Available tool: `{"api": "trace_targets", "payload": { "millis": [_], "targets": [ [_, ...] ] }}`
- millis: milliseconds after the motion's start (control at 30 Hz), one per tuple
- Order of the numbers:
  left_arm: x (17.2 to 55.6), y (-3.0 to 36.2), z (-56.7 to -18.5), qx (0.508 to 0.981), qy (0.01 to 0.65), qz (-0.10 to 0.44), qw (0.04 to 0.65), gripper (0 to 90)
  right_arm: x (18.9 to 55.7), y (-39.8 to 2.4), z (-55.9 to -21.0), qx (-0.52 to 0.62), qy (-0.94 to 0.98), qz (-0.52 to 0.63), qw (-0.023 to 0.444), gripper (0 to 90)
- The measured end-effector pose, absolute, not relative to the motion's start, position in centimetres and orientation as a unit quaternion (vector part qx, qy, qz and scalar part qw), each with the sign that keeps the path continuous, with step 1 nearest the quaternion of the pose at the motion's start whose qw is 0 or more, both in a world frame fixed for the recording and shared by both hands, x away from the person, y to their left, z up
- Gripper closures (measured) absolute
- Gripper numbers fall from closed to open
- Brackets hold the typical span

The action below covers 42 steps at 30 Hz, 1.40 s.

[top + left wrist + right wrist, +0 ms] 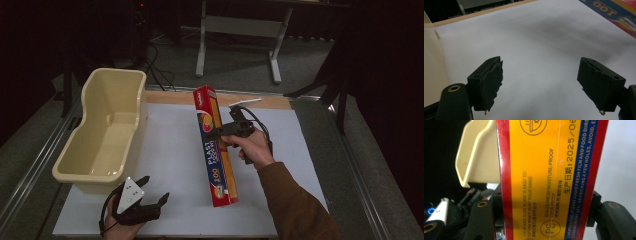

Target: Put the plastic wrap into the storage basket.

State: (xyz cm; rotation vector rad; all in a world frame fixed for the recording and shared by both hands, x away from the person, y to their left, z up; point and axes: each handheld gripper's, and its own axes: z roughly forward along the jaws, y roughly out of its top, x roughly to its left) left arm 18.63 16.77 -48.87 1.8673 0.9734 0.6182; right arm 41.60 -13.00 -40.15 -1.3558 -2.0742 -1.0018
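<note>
A long red, yellow and blue plastic-wrap box [216, 165] stretches from the far middle of the white sheet [170, 150] toward the front. My right gripper [214, 132] is shut across its width from the right, a little beyond its middle. In the right gripper view the box [549, 165] stands between both jaws, with the right gripper [546, 205] clamped on its sides. My left gripper [156, 189] rests at the front left of the sheet. The left gripper [541, 82] is open wide over bare sheet, and a corner of the box [616, 10] shows at the top right.
A beige plastic tub [134, 135] stands along the sheet's left edge, just beyond my left gripper; the tub [476, 157] also sits behind the box. A wooden strip [260, 102] borders the sheet's far edge. Grey stand legs [275, 60] are on the floor beyond.
</note>
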Motion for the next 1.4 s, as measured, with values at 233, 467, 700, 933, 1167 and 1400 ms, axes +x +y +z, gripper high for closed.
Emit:
{"api": "trace_targets", "payload": {
  "millis": [233, 467, 700, 933, 1167, 1400],
  "targets": [
    [18.6, 16.7, -48.9, 0.758, 0.393, 0.250, 0.456, 20.1, 42.4, -12.2, -39.7, -0.498, -0.737, -0.382, 0.250, 40.4],
    [18.6, 16.6, -48.9, 0.760, 0.390, 0.248, 0.457, 20.1, 42.8, -11.1, -38.5, -0.505, -0.726, -0.398, 0.246, 40.5],
    [18.6, 16.6, -48.9, 0.758, 0.391, 0.248, 0.459, 20.0, 43.3, -9.4, -37.7, -0.501, -0.721, -0.408, 0.251, 40.4],
    [18.6, 16.8, -48.9, 0.756, 0.393, 0.248, 0.461, 20.1, 43.9, -8.2, -36.8, -0.502, -0.710, -0.418, 0.264, 40.5],
    [18.7, 16.8, -48.9, 0.756, 0.393, 0.246, 0.462, 20.0, 44.4, -7.2, -36.2, -0.503, -0.702, -0.424, 0.272, 40.5],
    [18.9, 16.8, -48.9, 0.756, 0.392, 0.244, 0.463, 20.0, 44.8, -6.3, -35.9, -0.505, -0.697, -0.426, 0.277, 40.4]
  ]
}}
